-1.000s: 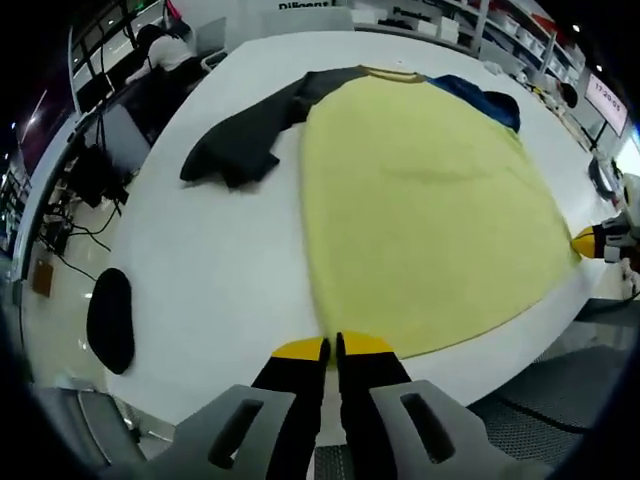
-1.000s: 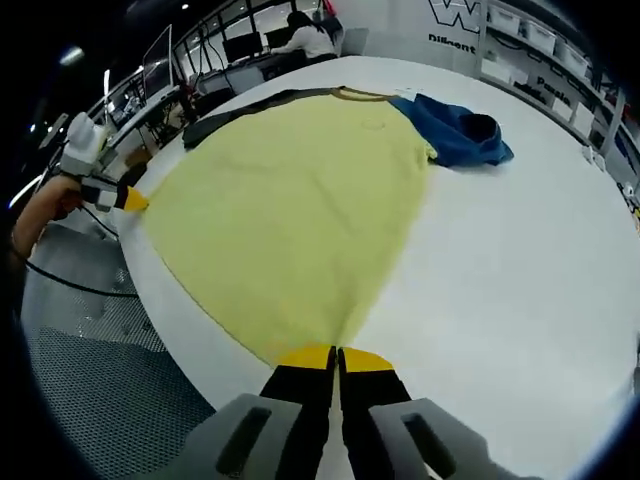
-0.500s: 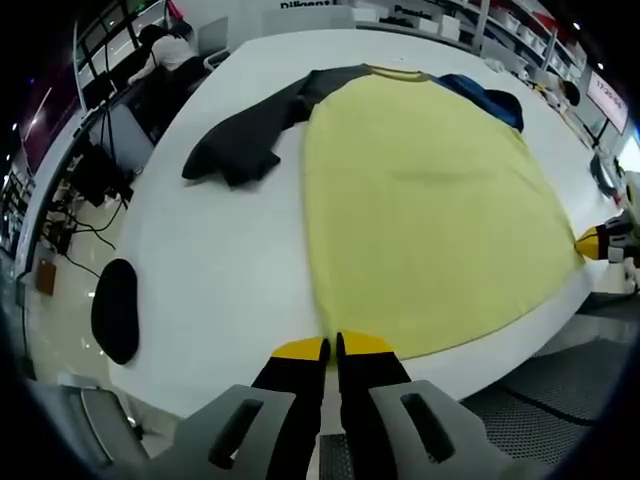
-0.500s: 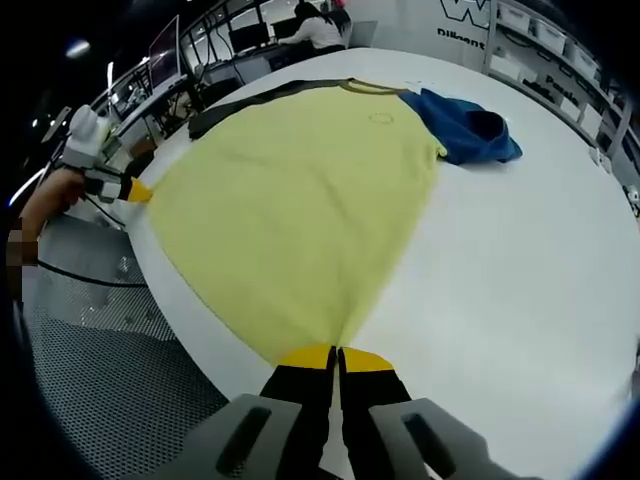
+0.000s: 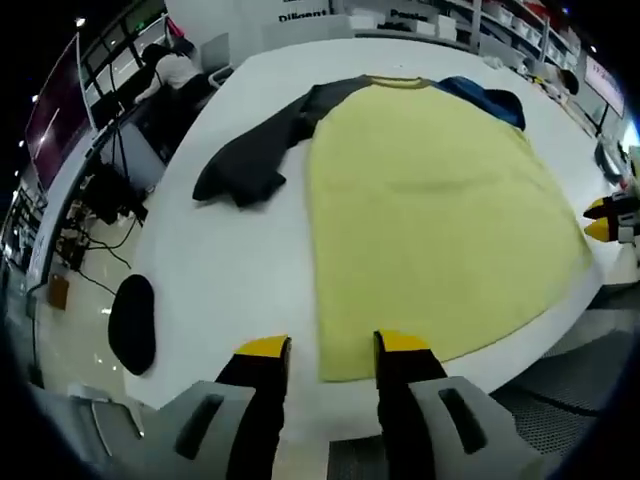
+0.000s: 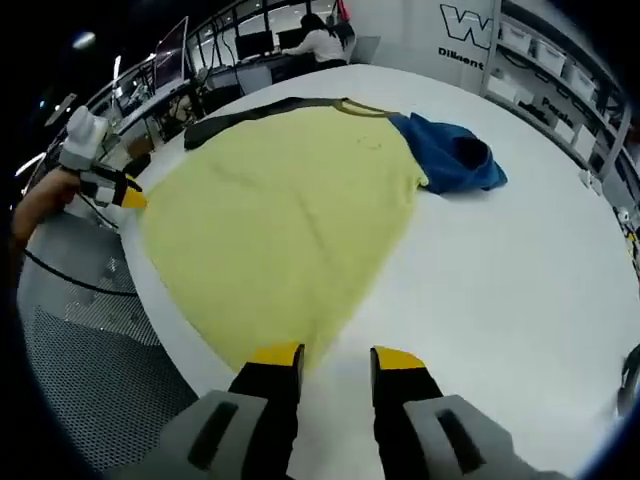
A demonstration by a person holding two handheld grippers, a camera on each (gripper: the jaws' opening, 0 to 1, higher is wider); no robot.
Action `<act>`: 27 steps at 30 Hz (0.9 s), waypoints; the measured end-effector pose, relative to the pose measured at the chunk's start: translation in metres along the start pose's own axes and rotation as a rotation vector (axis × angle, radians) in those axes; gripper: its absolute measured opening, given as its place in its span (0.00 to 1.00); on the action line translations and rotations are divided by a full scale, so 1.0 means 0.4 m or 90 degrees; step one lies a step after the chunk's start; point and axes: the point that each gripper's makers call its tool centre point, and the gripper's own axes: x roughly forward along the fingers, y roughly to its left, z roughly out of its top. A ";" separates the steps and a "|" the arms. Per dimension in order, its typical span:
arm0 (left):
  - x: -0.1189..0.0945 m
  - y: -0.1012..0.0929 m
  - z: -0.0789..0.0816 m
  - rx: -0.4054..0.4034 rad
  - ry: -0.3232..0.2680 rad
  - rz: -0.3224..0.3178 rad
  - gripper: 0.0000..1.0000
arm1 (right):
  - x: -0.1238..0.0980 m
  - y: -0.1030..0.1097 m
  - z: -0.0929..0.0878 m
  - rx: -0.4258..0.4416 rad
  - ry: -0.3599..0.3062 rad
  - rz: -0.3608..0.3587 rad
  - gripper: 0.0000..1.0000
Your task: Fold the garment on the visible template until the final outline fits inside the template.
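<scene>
A yellow garment with one dark grey sleeve and one blue sleeve lies spread flat on the white table. My left gripper is open at the near edge, and a hem corner lies loose between its jaws. In the right gripper view the same garment lies with its other hem corner just ahead of my open right gripper. The blue sleeve is bunched to the garment's right. Each gripper appears in the other's view: the right gripper and the left gripper.
The table edge runs close to both grippers, with grated floor below it. A black oval object sits off the table's left side. Desks with monitors and a seated person are beyond the far end. Bare tabletop lies right of the garment.
Both grippers have gone from shut on the garment's hem corners to open. The hem corners now lie loose on the table.
</scene>
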 end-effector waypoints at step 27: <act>-0.107 -0.125 0.166 -0.067 -0.184 -0.161 0.99 | 0.170 -0.398 0.460 -0.065 -0.125 -0.015 0.32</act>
